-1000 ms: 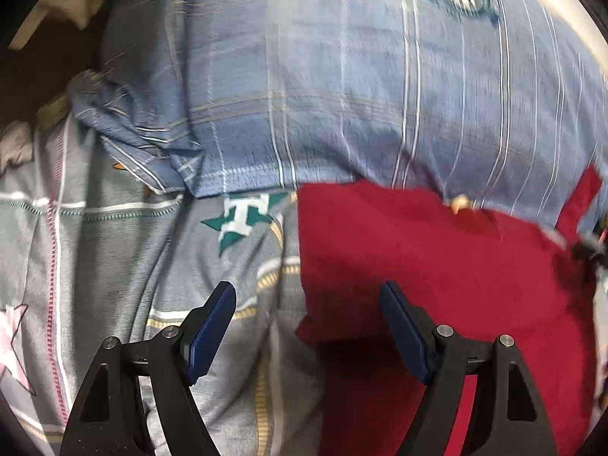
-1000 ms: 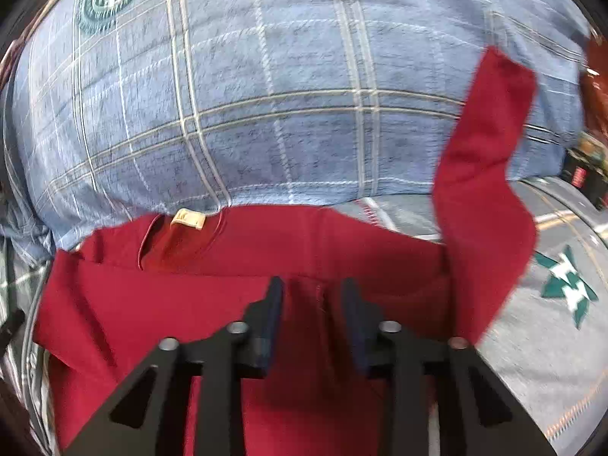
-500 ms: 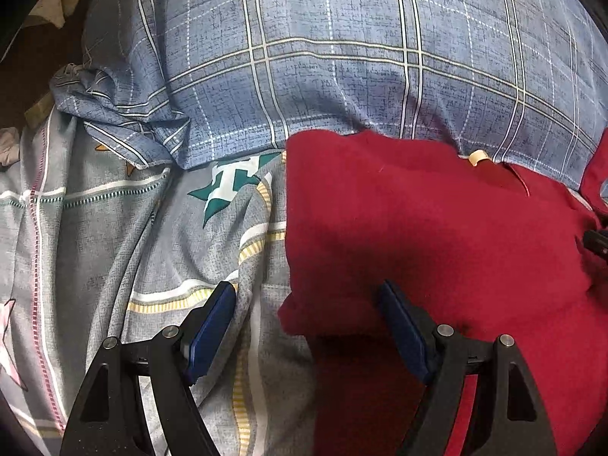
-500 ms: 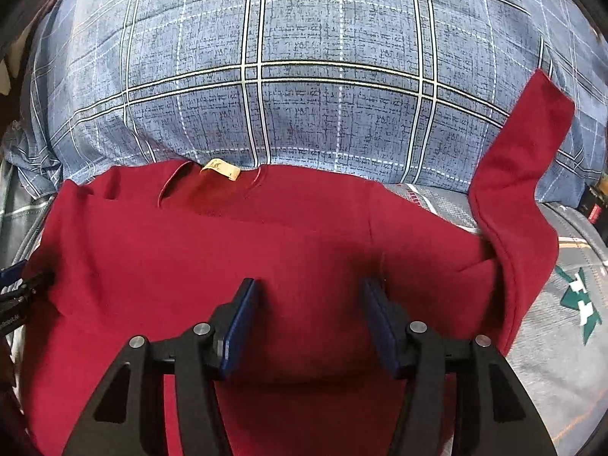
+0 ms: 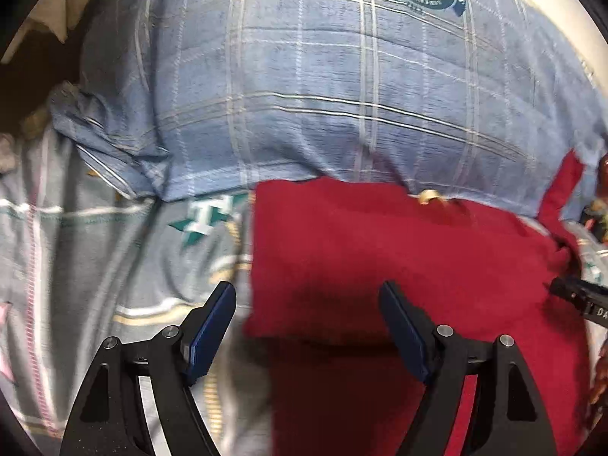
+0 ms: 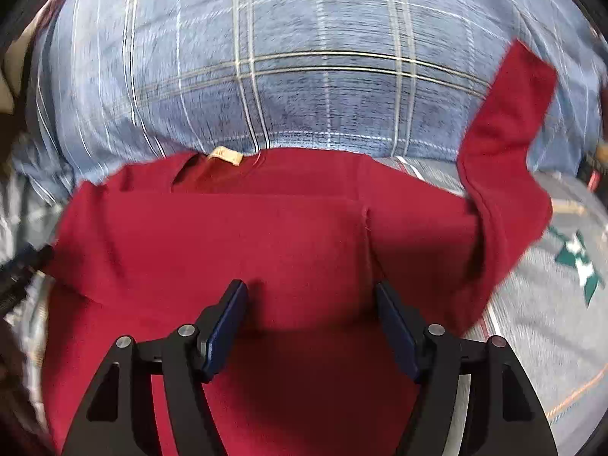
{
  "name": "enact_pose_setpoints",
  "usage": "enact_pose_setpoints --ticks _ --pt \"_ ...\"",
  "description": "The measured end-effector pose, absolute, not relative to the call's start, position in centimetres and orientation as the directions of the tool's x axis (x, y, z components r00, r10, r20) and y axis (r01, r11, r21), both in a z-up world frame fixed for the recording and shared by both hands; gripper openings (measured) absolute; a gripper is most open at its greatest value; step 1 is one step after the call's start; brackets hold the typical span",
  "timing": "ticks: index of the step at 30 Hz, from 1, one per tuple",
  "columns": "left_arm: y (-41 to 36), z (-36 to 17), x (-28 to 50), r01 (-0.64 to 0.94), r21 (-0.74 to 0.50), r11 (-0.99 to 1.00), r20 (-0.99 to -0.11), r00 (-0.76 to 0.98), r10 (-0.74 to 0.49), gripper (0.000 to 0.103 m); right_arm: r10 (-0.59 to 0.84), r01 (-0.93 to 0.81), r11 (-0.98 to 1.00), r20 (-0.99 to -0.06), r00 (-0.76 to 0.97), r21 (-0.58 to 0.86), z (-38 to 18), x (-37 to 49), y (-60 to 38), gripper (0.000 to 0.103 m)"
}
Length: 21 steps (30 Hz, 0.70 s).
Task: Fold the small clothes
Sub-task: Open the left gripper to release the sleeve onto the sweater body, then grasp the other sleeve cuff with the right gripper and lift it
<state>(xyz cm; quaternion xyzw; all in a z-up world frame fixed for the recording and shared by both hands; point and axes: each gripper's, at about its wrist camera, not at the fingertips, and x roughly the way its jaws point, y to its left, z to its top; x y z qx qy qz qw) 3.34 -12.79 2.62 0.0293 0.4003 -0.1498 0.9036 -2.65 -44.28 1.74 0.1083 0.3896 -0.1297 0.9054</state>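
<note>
We see the red shirt (image 6: pixel 288 250) lying on the bedsheet (image 5: pixel 95 266) just below the blue plaid pillow (image 5: pixel 323 95). Our right gripper (image 6: pixel 311 326) has just been opening, released above the shirt; our left gripper (image 5: pixel 307 326) gapes empty over the shirt's edge.

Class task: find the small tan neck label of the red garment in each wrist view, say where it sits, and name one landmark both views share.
Left wrist view: neck label right of centre, at the red garment's far edge.
Right wrist view: neck label left of centre, above the open right gripper.
Shared landmark: blue plaid pillow behind the garment.
</note>
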Motion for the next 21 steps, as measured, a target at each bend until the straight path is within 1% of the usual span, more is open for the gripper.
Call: enact_pose_setpoints --ticks 2,5,6,11,16,19,21 --pt "-12.9 2.3 3.4 0.311 -0.102 0.945 -0.745 0.605 -0.279 0.078 -0.173 0.341 0.935 -0.715 0.677 0.097 2.1 -4.6 -45.3 0.071" --pt "-13.5 1.8 3.3 0.316 -0.039 0.948 -0.756 0.611 -0.235 0.078 -0.207 0.387 0.915 -0.693 0.691 0.112 2.2 -6.9 -47.8 0.071" --pt "-13.8 1.6 3.2 0.320 -0.007 0.947 -0.759 0.616 -0.214 0.078 -0.231 0.418 0.901 -0.691 0.685 0.113 2.3 -7.5 -48.9 0.073" --pt "-14.1 1.3 2.7 0.329 0.032 0.944 -0.761 0.620 -0.191 0.078 -0.266 0.517 0.833 -0.678 0.685 0.195 3.9 -8.4 -54.9 0.075" --pt "-14.2 1.1 3.3 0.320 0.014 0.947 -0.766 0.613 -0.196 0.078 -0.283 0.568 0.796 -0.704 0.652 0.206 4.7 -5.2 -59.2 0.075" --pt "-13.9 0.8 3.9 0.314 0.009 0.949 -0.772 0.606 -0.193 0.078 -0.303 0.574 0.805 -0.731 0.611 0.147 4.4 -2.4 -59.9 0.076" --pt "-13.8 0.7 4.1 0.310 0.003 0.951 -0.777 0.600 -0.193 0.078 -0.335 0.593 0.797 -0.732 0.593 0.116 4.3 -0.8 -60.4 0.076"
